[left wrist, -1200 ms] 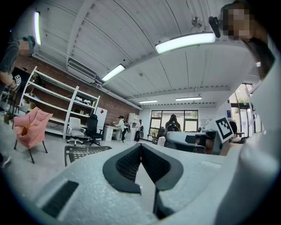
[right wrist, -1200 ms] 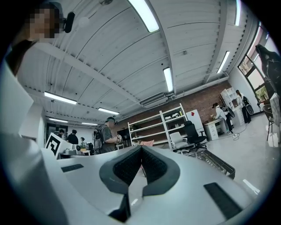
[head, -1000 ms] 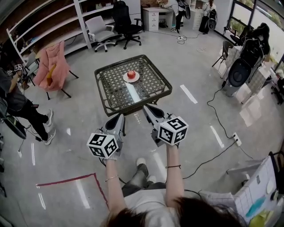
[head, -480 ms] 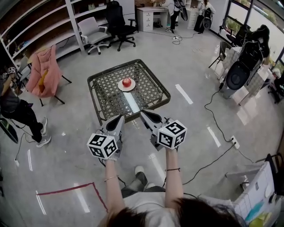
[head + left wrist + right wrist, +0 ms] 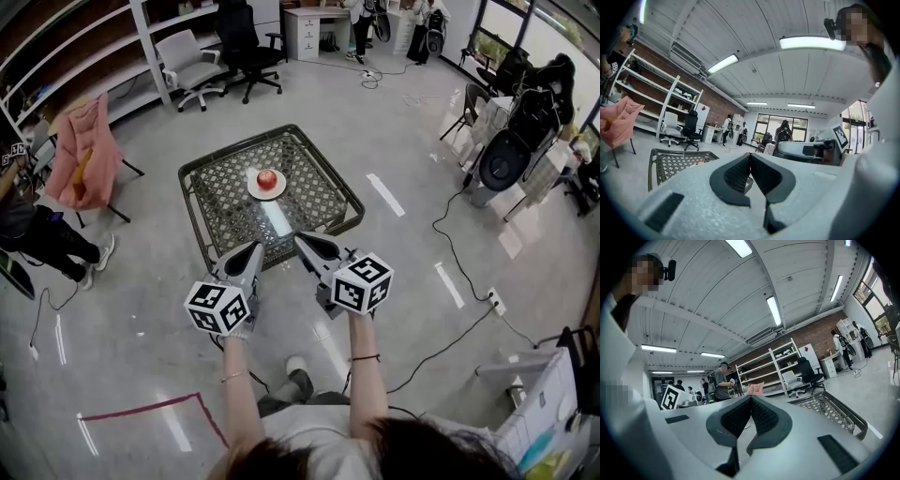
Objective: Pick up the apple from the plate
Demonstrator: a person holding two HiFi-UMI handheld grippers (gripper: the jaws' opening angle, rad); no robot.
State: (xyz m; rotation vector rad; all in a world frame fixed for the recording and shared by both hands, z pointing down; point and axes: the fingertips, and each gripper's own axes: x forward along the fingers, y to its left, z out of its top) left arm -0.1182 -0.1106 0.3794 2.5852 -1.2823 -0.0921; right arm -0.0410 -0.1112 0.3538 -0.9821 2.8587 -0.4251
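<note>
Surface: low wire-mesh table on a glossy grey floor.
Room: open office with shelving, office chairs and a pink jacket over a chair.
Apple: on the white plate, mid-table.
Left gripper: jaws together, empty, at the table's near edge.
Right gripper: jaws together, empty, alongside.
Floor mark: red tape by the person's feet.

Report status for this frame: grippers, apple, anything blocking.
Left gripper shut, empty; right gripper shut, empty; both by the table's near edge. Apple on plate, untouched. Nothing between grippers and apple.
</note>
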